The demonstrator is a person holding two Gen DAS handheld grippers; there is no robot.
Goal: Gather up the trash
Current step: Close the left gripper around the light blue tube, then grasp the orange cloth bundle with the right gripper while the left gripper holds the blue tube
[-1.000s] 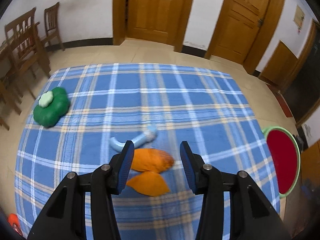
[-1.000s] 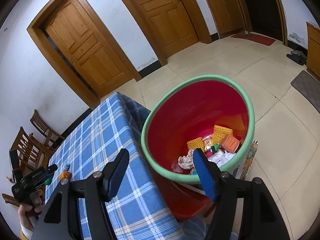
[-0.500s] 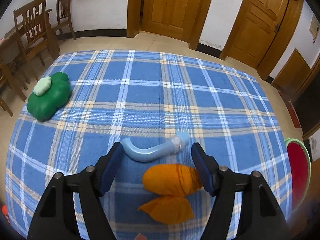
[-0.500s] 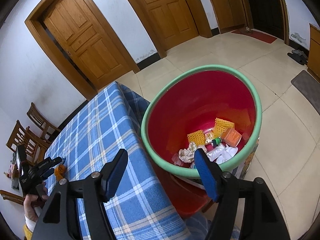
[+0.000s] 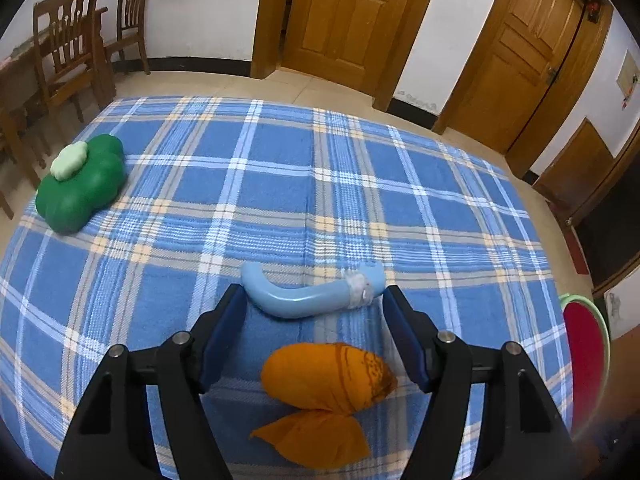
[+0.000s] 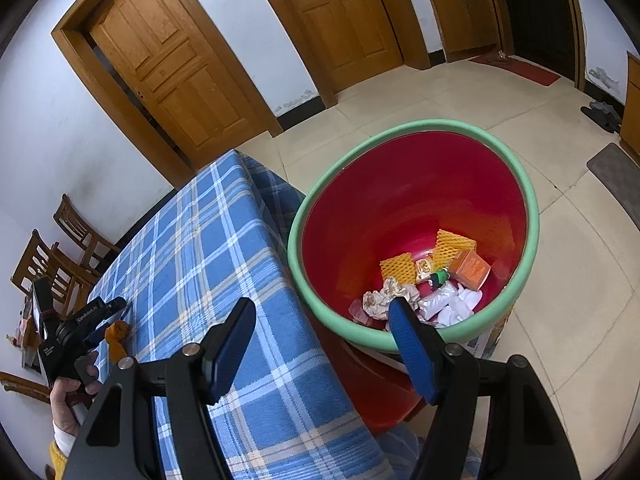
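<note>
1. Since a second ago your left tool (image 5: 312,332) has advanced over the orange wrapper (image 5: 326,376), jaws wider, empty; that wrapper now lies between them, the blue curved piece (image 5: 308,300) just beyond it.
2. Close here and the fingertips (image 5: 230,304) may catch the blue piece too; one could slip out on the way.
3. The wrapper's loose tail (image 5: 316,436) trails behind it; pinch only the bulge and it may snag the checked tabletop (image 5: 280,184) cloth.
4. Your right tool (image 6: 322,340) hangs wide, empty, beside the red bin (image 6: 404,196); the bin sits below the tabletop edge, so a release short of it drops trash on the floor.
</note>
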